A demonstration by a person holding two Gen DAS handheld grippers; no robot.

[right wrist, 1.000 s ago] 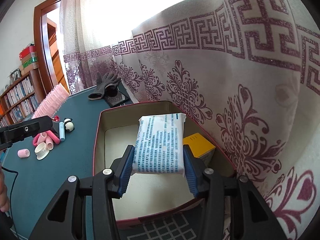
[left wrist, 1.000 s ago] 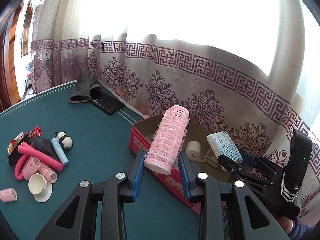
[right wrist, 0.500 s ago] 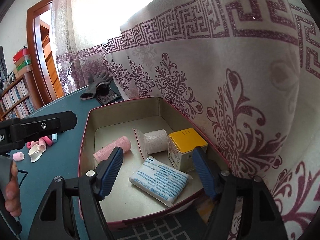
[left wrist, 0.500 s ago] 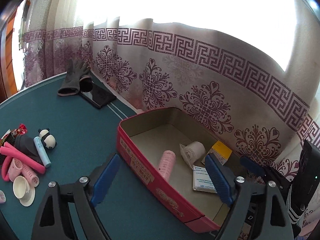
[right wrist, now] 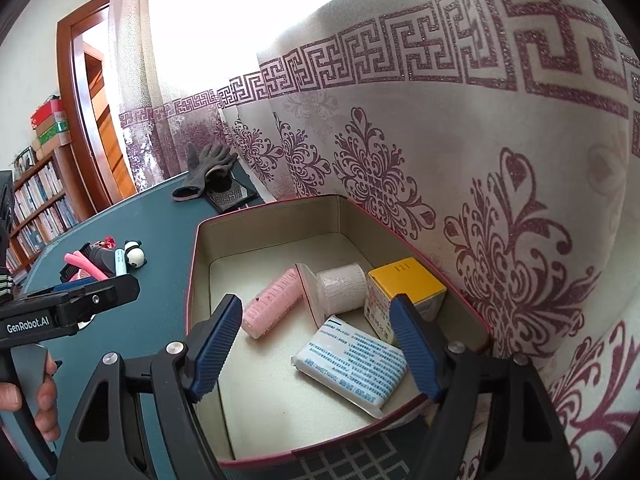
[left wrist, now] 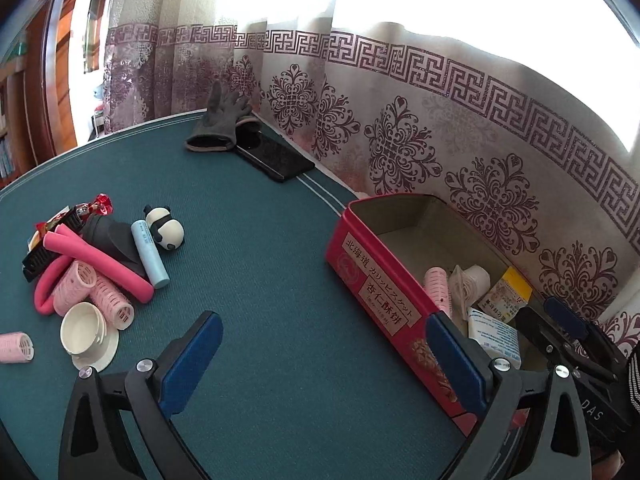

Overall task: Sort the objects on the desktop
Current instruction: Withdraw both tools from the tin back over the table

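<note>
Flat, pink roller (right wrist: 272, 304) diagonal in tin (right wrist: 280, 208)

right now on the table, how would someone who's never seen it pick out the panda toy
Start at the red tin by the curtain, then look across the green table to the pile of pink rollers. The panda sits at that pile's far edge, right beside the pale blue tube. It is the only black-and-white, rounded figure there.

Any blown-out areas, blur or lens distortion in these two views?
Left wrist view: the window above the curtain is blown out, the table edge bows, and nothing is blurred. Right wrist view: the window glare repeats, the red tin stays sharp, and the corners vignette black.
</note>
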